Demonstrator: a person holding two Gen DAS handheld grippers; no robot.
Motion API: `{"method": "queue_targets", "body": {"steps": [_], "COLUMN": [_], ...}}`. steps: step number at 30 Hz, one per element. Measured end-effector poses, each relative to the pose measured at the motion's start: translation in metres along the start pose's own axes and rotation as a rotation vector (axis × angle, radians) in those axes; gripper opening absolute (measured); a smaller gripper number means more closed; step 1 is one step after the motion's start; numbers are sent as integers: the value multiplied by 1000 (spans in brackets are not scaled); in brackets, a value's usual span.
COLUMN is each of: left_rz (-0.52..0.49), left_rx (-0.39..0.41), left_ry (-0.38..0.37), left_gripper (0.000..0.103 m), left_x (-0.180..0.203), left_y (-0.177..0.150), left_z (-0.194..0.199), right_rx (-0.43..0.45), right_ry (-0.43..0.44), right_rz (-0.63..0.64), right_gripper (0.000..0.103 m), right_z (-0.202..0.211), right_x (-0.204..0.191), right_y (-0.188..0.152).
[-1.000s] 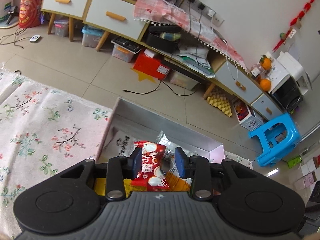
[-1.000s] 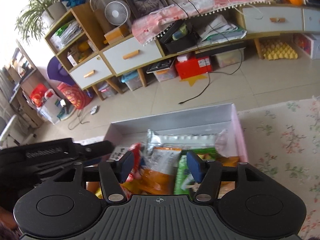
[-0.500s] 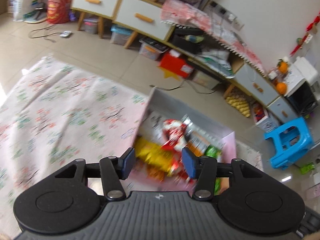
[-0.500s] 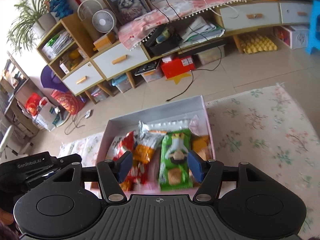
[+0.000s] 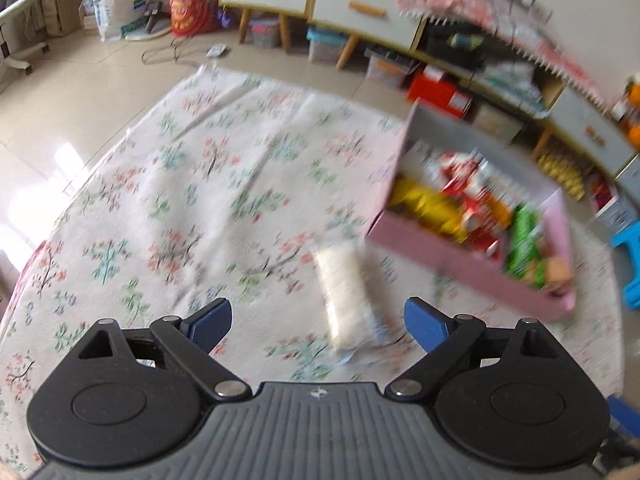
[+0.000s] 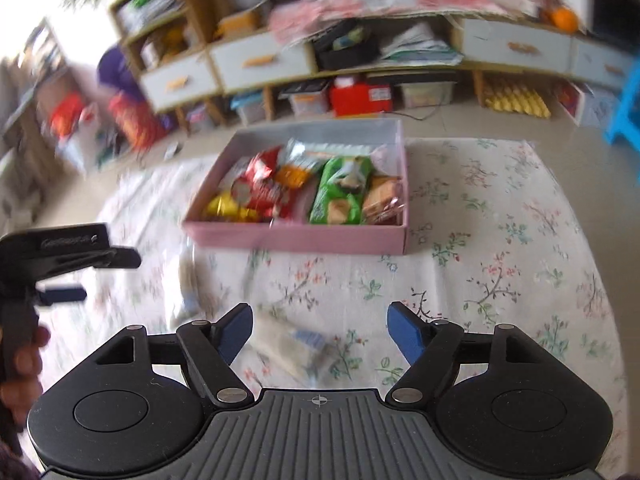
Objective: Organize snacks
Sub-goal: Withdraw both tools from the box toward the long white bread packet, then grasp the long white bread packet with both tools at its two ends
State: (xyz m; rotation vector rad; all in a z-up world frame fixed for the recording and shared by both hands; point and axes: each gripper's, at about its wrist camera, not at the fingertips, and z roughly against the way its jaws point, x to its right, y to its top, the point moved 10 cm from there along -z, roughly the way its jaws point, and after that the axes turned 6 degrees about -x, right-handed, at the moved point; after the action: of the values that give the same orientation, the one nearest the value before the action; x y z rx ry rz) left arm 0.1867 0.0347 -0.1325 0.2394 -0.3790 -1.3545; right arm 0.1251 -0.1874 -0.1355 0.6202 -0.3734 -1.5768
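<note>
A pink box (image 6: pixel 304 236) holds several snack packs: red, yellow, orange, green; it also shows in the left wrist view (image 5: pixel 460 258). A pale snack pack (image 5: pixel 346 300) lies on the floral cloth just ahead of my open, empty left gripper (image 5: pixel 318 320). My right gripper (image 6: pixel 320 330) is open and empty above another pale pack (image 6: pixel 288 346). A third pale pack (image 6: pixel 188 280) lies to its left. The left gripper (image 6: pixel 60 264) shows at the left edge of the right wrist view. Both views are blurred.
The floral cloth (image 6: pixel 500 260) covers the table. Behind on the floor stand wooden cabinets with white drawers (image 6: pixel 260 60), a red box (image 6: pixel 358 98), storage bins, a blue stool (image 5: pixel 630 264) and bags (image 5: pixel 120 4).
The left gripper let go of the red snack pack into the box and opened wide. Both grippers pulled back from the box toward the pale packs on the cloth.
</note>
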Motion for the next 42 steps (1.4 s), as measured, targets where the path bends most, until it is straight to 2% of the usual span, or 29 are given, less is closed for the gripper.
{"method": "queue_targets", "body": {"steps": [5, 13, 32, 42], "left_rz": [-19, -37, -63, -87], "left_rx": [-2, -12, -51, -66], "left_ry": [-11, 7, 23, 57], "left_gripper": [93, 93, 93, 93], "left_x": [2, 3, 9, 14], "left_y": [3, -7, -12, -12], "left_z": [-3, -7, -20, -32], "right_rx": [-3, -25, -45, -53], "right_ry": [-65, -82, -45, -42], "right_rz": [73, 117, 211, 240], "right_gripper": [80, 80, 81, 81], "right_z": [-6, -12, -15, -15], "right_x": [3, 6, -15, -18], "right_y": [-2, -10, -18, -21]}}
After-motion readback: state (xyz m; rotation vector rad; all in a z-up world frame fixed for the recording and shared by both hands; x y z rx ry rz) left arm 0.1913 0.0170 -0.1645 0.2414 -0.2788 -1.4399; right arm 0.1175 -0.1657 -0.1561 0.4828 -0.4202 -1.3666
